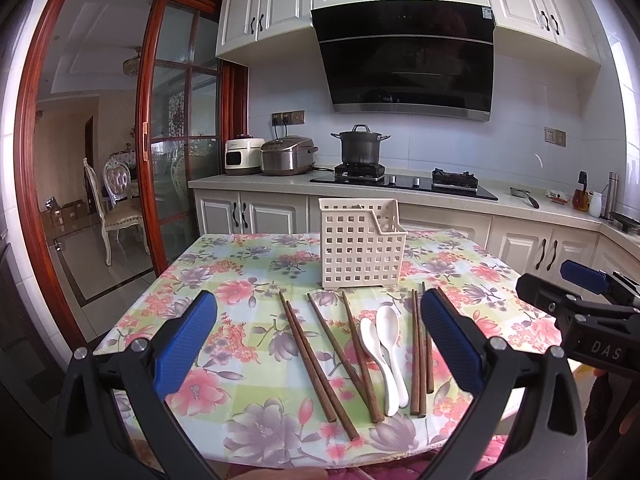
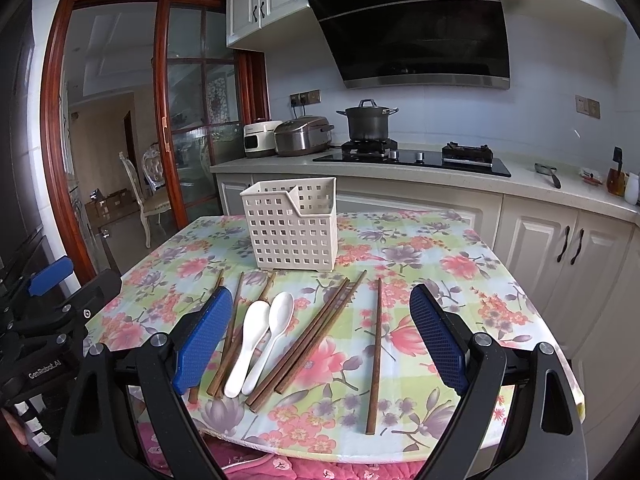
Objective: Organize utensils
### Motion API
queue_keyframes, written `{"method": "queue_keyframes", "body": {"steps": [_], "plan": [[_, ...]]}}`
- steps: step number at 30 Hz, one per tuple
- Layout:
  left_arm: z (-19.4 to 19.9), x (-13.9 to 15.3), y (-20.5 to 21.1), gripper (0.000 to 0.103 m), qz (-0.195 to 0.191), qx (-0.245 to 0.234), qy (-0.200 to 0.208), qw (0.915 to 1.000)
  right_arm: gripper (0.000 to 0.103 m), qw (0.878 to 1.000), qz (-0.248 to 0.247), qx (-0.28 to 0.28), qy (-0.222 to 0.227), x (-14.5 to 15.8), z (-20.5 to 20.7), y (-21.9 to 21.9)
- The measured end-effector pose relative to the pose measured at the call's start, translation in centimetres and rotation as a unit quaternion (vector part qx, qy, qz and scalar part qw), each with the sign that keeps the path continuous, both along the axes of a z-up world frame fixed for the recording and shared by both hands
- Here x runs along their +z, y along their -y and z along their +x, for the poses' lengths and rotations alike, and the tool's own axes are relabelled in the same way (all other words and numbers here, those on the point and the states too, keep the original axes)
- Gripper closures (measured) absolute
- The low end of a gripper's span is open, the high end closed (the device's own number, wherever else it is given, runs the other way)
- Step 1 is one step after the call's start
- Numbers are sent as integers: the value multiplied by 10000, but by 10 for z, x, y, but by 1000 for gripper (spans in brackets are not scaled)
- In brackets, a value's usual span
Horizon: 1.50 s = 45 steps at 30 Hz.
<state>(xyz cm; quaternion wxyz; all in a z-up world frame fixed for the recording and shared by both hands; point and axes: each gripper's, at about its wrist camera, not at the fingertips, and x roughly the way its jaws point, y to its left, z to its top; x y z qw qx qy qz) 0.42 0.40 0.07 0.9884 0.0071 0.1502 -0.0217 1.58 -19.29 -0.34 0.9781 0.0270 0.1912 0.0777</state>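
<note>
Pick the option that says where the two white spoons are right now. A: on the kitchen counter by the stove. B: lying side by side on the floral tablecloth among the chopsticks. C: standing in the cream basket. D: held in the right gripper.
B: the two white spoons lie side by side on the floral tablecloth among the chopsticks, in front of the cream basket; both grippers are open and hold nothing.

Open tabletop (image 2: 440,248) beside basket (image 2: 294,232)

Floral-clothed table (image 2: 420,240); lattice basket (image 2: 294,226) upright; chopsticks (image 2: 376,350) and two spoons (image 2: 260,344) lying flat.
</note>
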Motion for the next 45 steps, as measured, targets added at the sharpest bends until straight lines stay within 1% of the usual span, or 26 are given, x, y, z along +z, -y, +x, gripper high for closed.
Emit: {"method": "queue_keyframes", "body": {"steps": [4, 5, 6, 16, 19, 21, 22, 24, 25, 28, 32, 34, 37, 39, 43, 45], "plan": [[3, -3, -1, 4, -42, -36, -61, 10000, 18, 10000, 4, 20, 6, 1, -1, 0], [3, -2, -1, 4, -62, -52, -79, 9999, 18, 9996, 191, -175, 122, -1, -6, -3], [3, -3, -2, 4, -77, -63, -91, 9999, 18, 10000, 2, 14, -2, 1, 0, 0], [4, -7, 4, 4, -60, -272, -179, 9995, 18, 10000, 31, -44, -20, 2, 0, 2], [8, -10, -1, 4, -135, -174, -298, 9993, 18, 9999, 55, -114, -48, 3, 2, 6], [14, -12, -7, 4, -250, -121, -469, 9985, 18, 9998, 42, -178, -72, 2, 5, 9], [16, -13, -9, 5, -314, -179, -571, 9977, 18, 9997, 31, -227, -84, 1, 6, 11], [22, -17, -12, 5, -498, -446, -872, 9939, 18, 9993, 45, -343, -149, -1, 12, 19], [23, -18, -12, 5, -534, -507, -928, 9930, 18, 9990, 74, -399, -191, -3, 15, 24], [22, -20, -9, 5, -424, -406, -965, 9936, 18, 9978, 187, -546, -319, -10, 26, 40], [29, -25, -11, 5, -447, -345, -1061, 9928, 18, 9941, 220, -762, -739, -30, 50, 57], [40, -31, -14, 5, -496, -339, -1256, 9903, 18, 9901, 168, -832, -1118, -45, 69, 61], [63, -41, -20, 5, -514, -279, -1559, 9860, 19, 9835, 36, -741, -1650, -67, 99, 60], [82, -49, -22, 5, -452, -260, -1814, 9820, 21, 9800, -2, -665, -1877, -77, 116, 58], [123, -68, -27, 5, -289, -182, -2340, 9716, 26, 9723, -79, -419, -2299, -88, 144, 51], [145, -81, -34, 5, -369, -90, -2593, 9651, 29, 9693, -184, -320, -2431, -91, 155, 47]]}}
